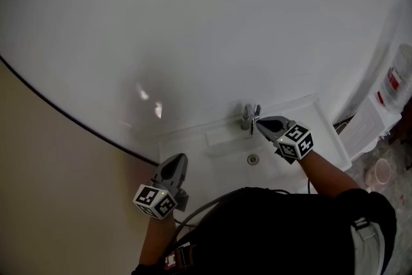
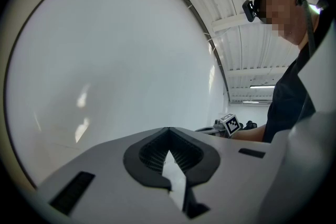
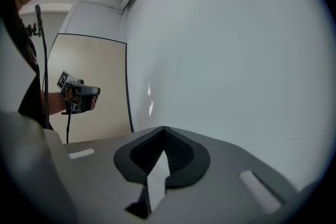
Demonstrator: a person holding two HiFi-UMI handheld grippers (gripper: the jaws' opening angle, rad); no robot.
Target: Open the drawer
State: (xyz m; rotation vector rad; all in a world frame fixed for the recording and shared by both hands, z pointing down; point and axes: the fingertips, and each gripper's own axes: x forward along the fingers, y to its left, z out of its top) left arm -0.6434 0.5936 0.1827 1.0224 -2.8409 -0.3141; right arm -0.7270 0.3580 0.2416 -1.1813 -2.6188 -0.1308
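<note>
Below, sink [image 1: 193,138] holds drain [image 1: 253,159]; right gripper [image 1: 258,121] near faucet [image 1: 248,114].

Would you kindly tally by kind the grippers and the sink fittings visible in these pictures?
Grippers: 2, the left gripper and the right gripper
Sink: 1
Faucet: 1
Drain: 1
Total: 5
</note>
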